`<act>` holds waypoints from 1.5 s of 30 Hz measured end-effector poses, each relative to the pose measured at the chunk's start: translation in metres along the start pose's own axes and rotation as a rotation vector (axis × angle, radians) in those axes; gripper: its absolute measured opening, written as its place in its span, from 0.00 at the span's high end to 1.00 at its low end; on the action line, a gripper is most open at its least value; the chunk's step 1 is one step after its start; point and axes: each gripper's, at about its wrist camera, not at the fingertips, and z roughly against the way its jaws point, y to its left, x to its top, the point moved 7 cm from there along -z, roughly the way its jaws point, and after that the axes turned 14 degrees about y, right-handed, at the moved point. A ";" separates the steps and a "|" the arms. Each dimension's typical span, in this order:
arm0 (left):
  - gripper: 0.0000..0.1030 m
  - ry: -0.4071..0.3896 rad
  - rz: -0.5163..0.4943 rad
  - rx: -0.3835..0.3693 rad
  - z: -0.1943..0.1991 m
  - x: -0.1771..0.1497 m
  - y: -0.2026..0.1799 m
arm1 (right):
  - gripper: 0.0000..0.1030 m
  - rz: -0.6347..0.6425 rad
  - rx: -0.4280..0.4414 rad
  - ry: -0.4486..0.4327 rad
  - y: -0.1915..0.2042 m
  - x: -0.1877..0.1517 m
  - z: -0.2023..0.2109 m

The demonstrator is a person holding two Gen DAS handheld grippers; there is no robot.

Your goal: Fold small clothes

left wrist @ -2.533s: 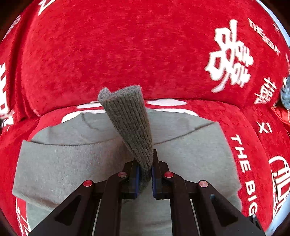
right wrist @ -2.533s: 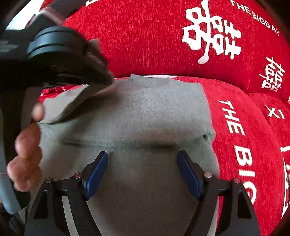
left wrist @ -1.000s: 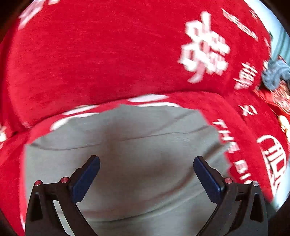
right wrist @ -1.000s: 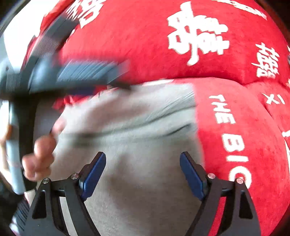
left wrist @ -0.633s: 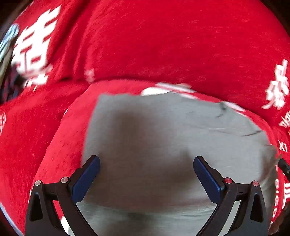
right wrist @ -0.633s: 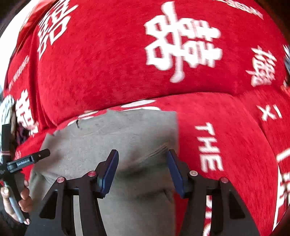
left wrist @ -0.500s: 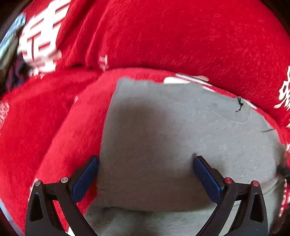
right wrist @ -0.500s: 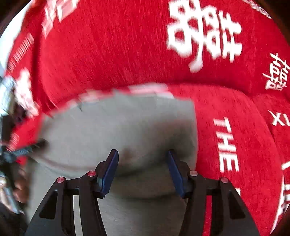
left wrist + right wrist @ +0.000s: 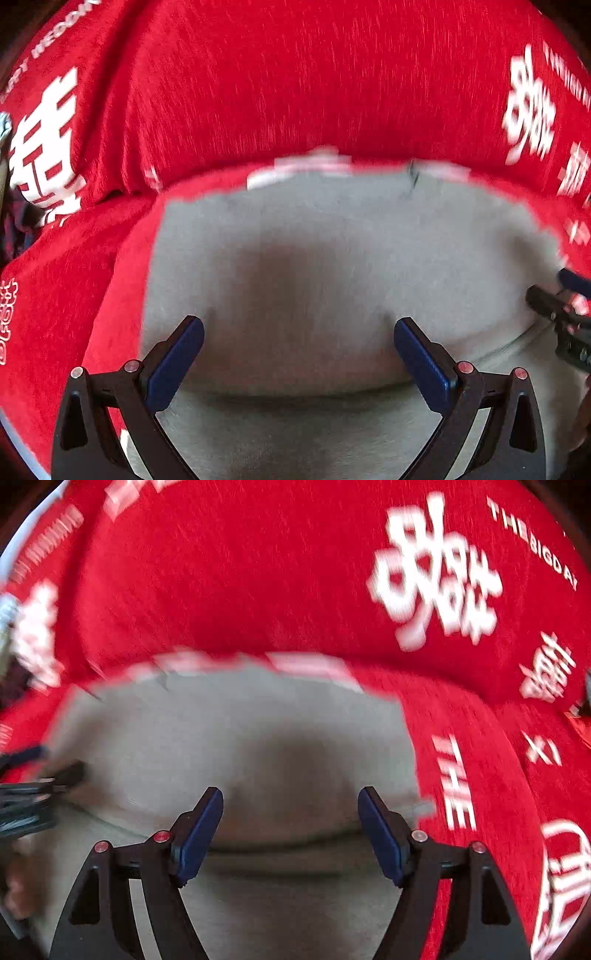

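Observation:
A grey knit garment (image 9: 332, 266) lies folded on the red sofa seat, with a fold edge running across just ahead of both grippers; it also shows in the right wrist view (image 9: 240, 746). My left gripper (image 9: 298, 341) is open and empty, low over the garment's left half. My right gripper (image 9: 290, 814) is open and empty, low over its right half. The right gripper shows at the right edge of the left wrist view (image 9: 565, 321). The left gripper shows at the left edge of the right wrist view (image 9: 33, 794). Both views are blurred.
The red sofa backrest (image 9: 314, 85) with white characters rises right behind the garment. The red seat cushion (image 9: 491, 775) with white lettering extends to the right. A dark item (image 9: 14, 225) sits at the far left edge.
My left gripper let go of the grey sleeve it held up and opened wide. Both grippers then moved down near the garment's fold edge. The right jaws narrowed, then widened a little.

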 end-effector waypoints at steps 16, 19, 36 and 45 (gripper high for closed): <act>0.00 0.068 0.179 -0.061 -0.039 0.057 0.053 | 0.12 -0.166 0.002 0.050 -0.021 0.048 -0.040; 0.00 0.055 0.183 -0.054 -0.049 0.068 0.060 | 0.02 -0.183 0.010 0.057 -0.029 0.062 -0.051; 0.00 -0.019 0.159 -0.010 -0.006 0.005 0.024 | 0.01 -0.053 -0.012 0.016 0.022 0.019 -0.018; 0.00 -0.050 0.160 0.008 0.009 -0.031 0.017 | 0.01 -0.042 -0.040 -0.045 0.031 -0.020 0.001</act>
